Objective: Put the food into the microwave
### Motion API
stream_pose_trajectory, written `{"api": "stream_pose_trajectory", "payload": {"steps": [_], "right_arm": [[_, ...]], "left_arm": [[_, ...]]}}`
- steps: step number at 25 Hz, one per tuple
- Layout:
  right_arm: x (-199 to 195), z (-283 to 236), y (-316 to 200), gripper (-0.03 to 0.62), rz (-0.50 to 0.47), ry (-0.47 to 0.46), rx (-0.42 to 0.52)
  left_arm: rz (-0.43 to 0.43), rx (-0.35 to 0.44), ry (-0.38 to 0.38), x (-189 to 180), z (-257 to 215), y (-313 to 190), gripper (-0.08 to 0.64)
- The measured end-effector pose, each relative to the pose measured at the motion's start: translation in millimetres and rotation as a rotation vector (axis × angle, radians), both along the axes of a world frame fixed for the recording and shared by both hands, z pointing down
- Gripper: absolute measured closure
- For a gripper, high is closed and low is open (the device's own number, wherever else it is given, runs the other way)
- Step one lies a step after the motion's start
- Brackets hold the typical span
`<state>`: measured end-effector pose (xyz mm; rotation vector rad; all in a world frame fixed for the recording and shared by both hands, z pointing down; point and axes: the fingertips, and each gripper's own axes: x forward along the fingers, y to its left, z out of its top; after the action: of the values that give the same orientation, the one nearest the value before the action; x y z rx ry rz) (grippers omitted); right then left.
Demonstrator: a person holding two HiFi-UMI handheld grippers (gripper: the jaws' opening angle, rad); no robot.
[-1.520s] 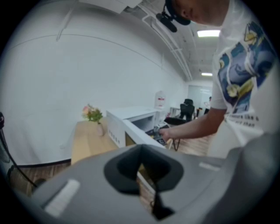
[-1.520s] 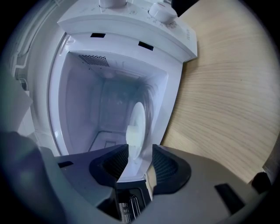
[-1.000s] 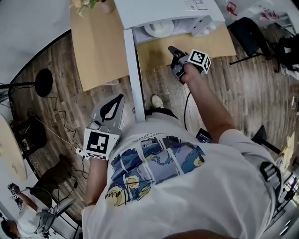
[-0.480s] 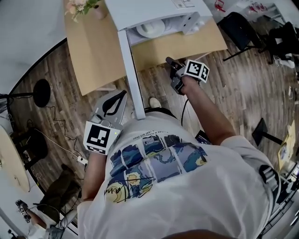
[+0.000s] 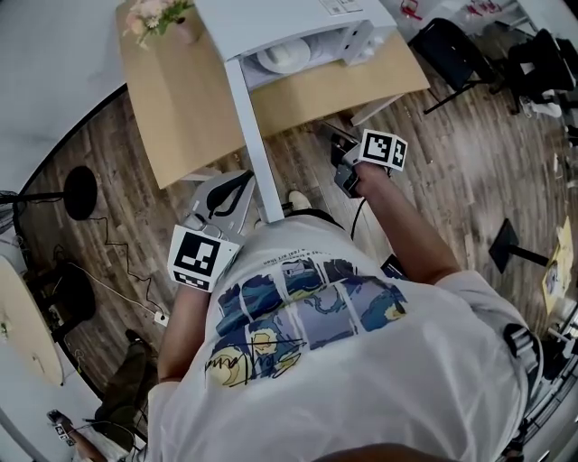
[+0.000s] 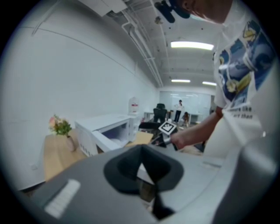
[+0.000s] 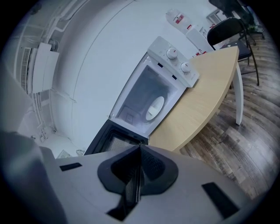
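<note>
The white microwave point(image 5: 271, 18) stands on the wooden table point(image 5: 190, 108) with its door point(image 5: 248, 126) swung wide open. A white plate of food point(image 5: 284, 56) lies inside it, also seen in the right gripper view as the plate point(image 7: 154, 107) in the lit cavity. My right gripper point(image 5: 332, 140) hangs just off the table's front edge, facing the opening. Its jaws have just been closing and are shut with nothing between them point(image 7: 139, 146). My left gripper point(image 5: 242, 179) is held low beside the door's outer end, jaws together and empty point(image 6: 140, 148).
A vase of flowers point(image 5: 158, 13) sits at the table's far left corner. Black chairs point(image 5: 447, 45) stand to the right of the table. Cables and a round black stand base point(image 5: 81, 191) lie on the wood floor at left.
My right gripper has drawn back from over the table to just off its front edge. The plate stays inside the microwave. My left gripper has shifted only slightly.
</note>
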<state>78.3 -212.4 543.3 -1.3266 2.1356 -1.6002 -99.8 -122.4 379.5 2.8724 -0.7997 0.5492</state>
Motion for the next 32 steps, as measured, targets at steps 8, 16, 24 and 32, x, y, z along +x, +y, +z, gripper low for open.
{"api": "stream_pose_trajectory", "payload": {"steps": [8,16,24,32], "right_arm": [[-3,-13,20,0.584,0.011,0.025,0.034],[-15,-33,39,0.584,-0.014,0.077,0.083],[-30,-50,58,0.584,-0.034,0.127,0.133],[-40,-60,71,0.584,-0.048,0.162,0.158]], "left_arm": [[0.032,0.005,0.014,-2,0,9,0.552],[0.049,-0.002,0.024,-9,2,22,0.552],[0.068,-0.017,0.042,-15,8,36,0.552],[0.08,-0.02,0.059,-21,8,47,0.552]]}}
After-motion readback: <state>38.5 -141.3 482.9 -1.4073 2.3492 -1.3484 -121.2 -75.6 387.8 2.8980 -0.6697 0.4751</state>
